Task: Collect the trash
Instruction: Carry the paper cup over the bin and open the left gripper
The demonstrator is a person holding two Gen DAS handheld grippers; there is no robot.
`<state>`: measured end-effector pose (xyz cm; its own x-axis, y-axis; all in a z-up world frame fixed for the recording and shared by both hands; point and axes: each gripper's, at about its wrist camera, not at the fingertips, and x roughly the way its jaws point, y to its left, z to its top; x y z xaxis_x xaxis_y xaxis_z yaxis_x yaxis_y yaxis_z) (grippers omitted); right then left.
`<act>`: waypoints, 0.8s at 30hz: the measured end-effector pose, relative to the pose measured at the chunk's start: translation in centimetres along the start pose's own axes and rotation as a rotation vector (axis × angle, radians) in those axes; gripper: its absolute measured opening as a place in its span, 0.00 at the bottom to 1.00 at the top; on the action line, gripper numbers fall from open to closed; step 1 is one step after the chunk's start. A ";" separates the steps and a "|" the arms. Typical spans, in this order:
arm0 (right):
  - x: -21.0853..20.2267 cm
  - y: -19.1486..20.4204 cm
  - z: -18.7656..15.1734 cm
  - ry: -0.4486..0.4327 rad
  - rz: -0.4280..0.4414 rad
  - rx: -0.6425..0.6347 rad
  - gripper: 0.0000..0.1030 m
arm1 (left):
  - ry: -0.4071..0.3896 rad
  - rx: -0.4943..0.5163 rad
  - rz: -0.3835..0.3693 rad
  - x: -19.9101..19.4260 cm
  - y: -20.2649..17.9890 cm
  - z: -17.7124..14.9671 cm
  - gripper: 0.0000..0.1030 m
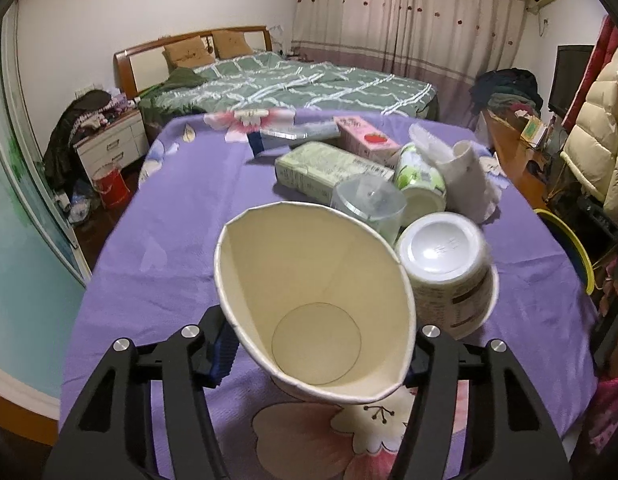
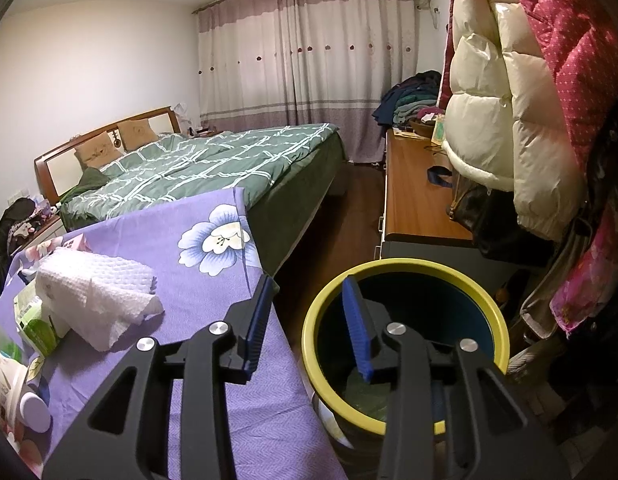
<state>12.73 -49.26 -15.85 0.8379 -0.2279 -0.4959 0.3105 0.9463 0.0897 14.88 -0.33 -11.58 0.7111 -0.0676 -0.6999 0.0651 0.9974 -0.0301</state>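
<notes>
Left wrist view: the left gripper (image 1: 317, 354) has its blue pads squeezing a paper cup (image 1: 313, 300), mouth tipped toward the camera and rim pinched into an oval. Just ahead and to the right of the jaws lies an overturned white tub (image 1: 445, 268), with a clear plastic cup (image 1: 369, 204), cartons and crumpled paper clustered farther ahead on the purple tablecloth (image 1: 181, 216).

Right wrist view: the right gripper (image 2: 309, 328) stands partly open, nothing between its pads. Its right finger hangs over a yellow-rimmed bin (image 2: 405, 272), its left finger over the table edge. A crumpled paper towel (image 2: 97, 296) lies off to the left.
</notes>
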 end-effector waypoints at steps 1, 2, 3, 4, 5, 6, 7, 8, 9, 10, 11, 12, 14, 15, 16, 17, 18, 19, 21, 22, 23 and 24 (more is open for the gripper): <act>0.0 -0.1 0.0 -0.002 0.001 0.002 0.35 | -0.009 0.007 0.000 -0.7 -0.2 0.2 0.58; -0.1 -0.2 0.0 -0.005 0.004 0.006 0.36 | -0.018 0.014 0.000 -1.3 -0.4 0.5 0.58; -0.2 -0.3 0.0 -0.006 0.005 0.008 0.36 | -0.022 0.018 -0.002 -1.8 -0.5 0.6 0.58; -0.3 -0.4 0.0 -0.004 0.000 0.003 0.36 | -0.029 0.024 -0.008 -2.5 -0.8 0.9 0.58; -0.4 -0.6 0.0 -0.001 -0.001 0.001 0.36 | -0.035 0.033 -0.015 -3.2 -1.1 1.2 0.58; -0.6 -0.8 -0.1 0.000 0.002 0.005 0.36 | -0.040 0.037 -0.019 -3.6 -1.2 1.2 0.58; -1.0 -1.3 -0.1 0.001 0.005 0.011 0.36 | -0.051 0.047 -0.032 -4.2 -1.8 1.6 0.58; -1.5 -1.8 -0.1 -0.001 0.003 0.016 0.36 | -0.056 0.052 -0.042 -4.8 -2.0 1.7 0.58; -1.9 -2.3 -0.1 -0.005 0.000 0.020 0.37 | -0.062 0.060 -0.055 -5.2 -2.4 1.7 0.58; -2.3 -2.6 -0.1 -0.010 -0.001 0.023 0.38 | -0.069 0.068 -0.074 -5.6 -3.0 2.0 0.58; -2.8 -3.2 0.0 -0.017 -0.004 0.029 0.41 | -0.076 0.077 -0.089 -6.0 -3.6 2.3 0.58; -3.3 -3.7 0.0 -0.023 -0.006 0.034 0.42 | -0.082 0.089 -0.100 -6.3 -4.3 2.5 0.58; -4.3 -4.7 0.1 -0.037 -0.013 0.042 0.42 | -0.092 0.125 -0.129 -6.7 -6.3 3.0 0.58; -4.8 -5.2 0.1 -0.043 -0.015 0.046 0.42 | -0.094 0.147 -0.153 -6.6 -7.6 3.3 0.58; -5.2 -5.7 0.1 -0.047 -0.020 0.047 0.42 | -0.094 0.164 -0.173 -6.6 -8.7 3.5 0.58; -5.6 -6.3 0.1 -0.048 -0.027 0.046 0.42 | -0.095 0.179 -0.189 -6.5 -9.6 3.7 0.58; -5.9 -6.7 0.1 -0.048 -0.032 0.046 0.42 | -0.095 0.192 -0.202 -6.4 -10.6 3.9 0.58; -6.2 -7.2 0.0 -0.050 -0.038 0.048 0.42 | -0.092 0.211 -0.223 -6.1 -11.9 4.1 0.58; -6.7 -8.3 -0.2 -0.050 -0.045 0.057 0.43 | -0.084 0.249 -0.266 -5.4 -14.9 4.5 0.58; -7.0 -8.9 -0.4 -0.049 -0.051 0.063 0.44 | -0.080 0.263 -0.281 -5.0 -16.0 4.7 0.58; -7.2 -9.5 -0.5 -0.047 -0.057 0.070 0.46 | -0.074 0.282 -0.302 -4.5 -17.5 4.9 0.58; -7.4 -10.2 -0.7 -0.047 -0.065 0.078 0.47 | -0.068 0.307 -0.329 -4.0 -19.3 5.2 0.58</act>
<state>3.04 -57.01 -13.73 0.8344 -0.3001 -0.4624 0.3969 0.9091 0.1263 14.39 -19.48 -4.46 0.6619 -0.3912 -0.6394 0.4923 0.8701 -0.0227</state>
